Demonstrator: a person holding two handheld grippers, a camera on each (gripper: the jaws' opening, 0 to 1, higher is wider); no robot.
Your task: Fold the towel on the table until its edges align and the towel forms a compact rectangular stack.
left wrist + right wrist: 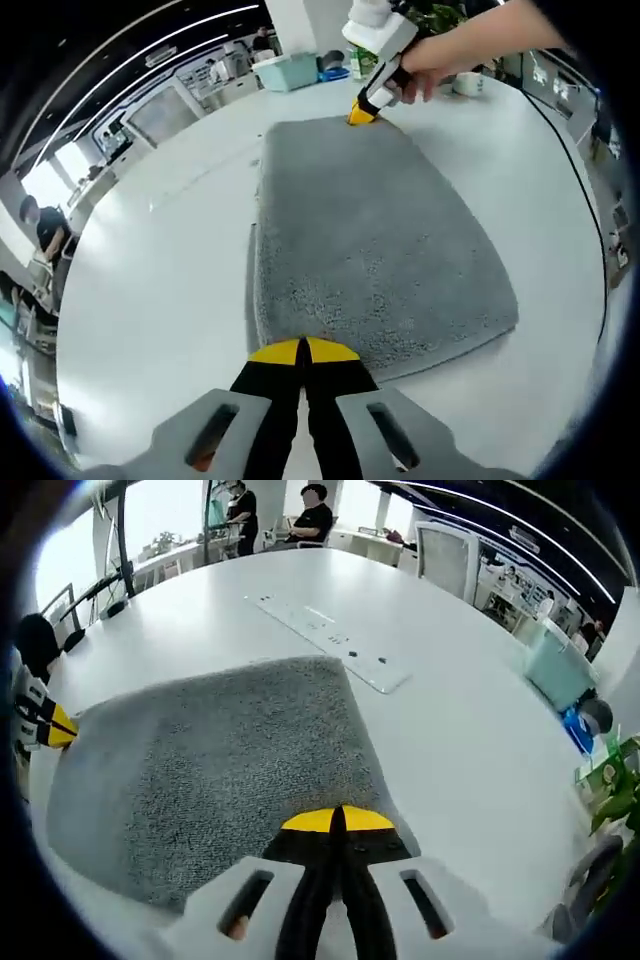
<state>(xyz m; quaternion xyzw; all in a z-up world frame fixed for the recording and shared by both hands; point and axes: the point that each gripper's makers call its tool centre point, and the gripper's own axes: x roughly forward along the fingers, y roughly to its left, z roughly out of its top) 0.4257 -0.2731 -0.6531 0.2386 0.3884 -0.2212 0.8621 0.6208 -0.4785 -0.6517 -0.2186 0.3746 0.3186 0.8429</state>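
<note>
Folding is looking partly done: the grey, nubby-piled rectangular towel (380,250) is lying flat on the white table (170,280) as a doubled layer, a lower edge peeking out along one side, so aligning and probably another fold are remaining. The left gripper (303,350) and right gripper (338,820) are each clenching shut at opposite towel ends, apparently pinching its edge. A teal plastic bin (288,70) is sitting far off, contents unclear.

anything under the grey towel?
The grey towel lies flat on the white table, a lower layer peeking out along one edge. Both grippers pinch its corners. Whatever else it covers is hidden.
</note>
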